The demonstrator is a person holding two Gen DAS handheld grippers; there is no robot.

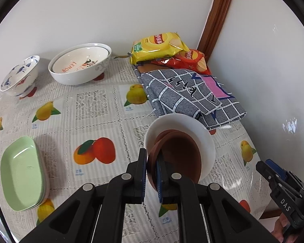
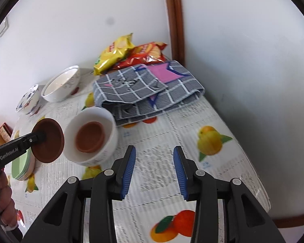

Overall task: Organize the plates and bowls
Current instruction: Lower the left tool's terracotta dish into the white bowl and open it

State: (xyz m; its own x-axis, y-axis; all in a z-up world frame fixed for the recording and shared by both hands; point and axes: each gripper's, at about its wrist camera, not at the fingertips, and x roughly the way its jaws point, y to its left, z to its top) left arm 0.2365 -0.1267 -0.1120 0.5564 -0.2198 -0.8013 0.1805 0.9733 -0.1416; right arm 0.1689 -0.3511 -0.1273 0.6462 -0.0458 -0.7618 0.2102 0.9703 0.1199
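Observation:
My left gripper (image 1: pixel 152 158) is shut on the rim of a small brown dish (image 1: pixel 178 158) and holds it tilted above the table, just left of a white bowl (image 1: pixel 200 133). In the right wrist view the held brown dish (image 2: pixel 48 141) hangs beside the white bowl (image 2: pixel 109 125), and a second brown dish (image 2: pixel 90 136) lies inside that bowl. My right gripper (image 2: pixel 154 162) is open and empty above the tablecloth, right of the bowl. It also shows at the right edge of the left wrist view (image 1: pixel 273 172).
A stack of green oval dishes (image 1: pixel 22 174) sits at the front left. A blue-patterned bowl (image 1: pixel 20 77) and nested white "LEMON" bowls (image 1: pixel 81 64) stand at the back by the wall. A folded checked cloth (image 1: pixel 188 93) and crisp bags (image 1: pixel 160 46) fill the back right corner.

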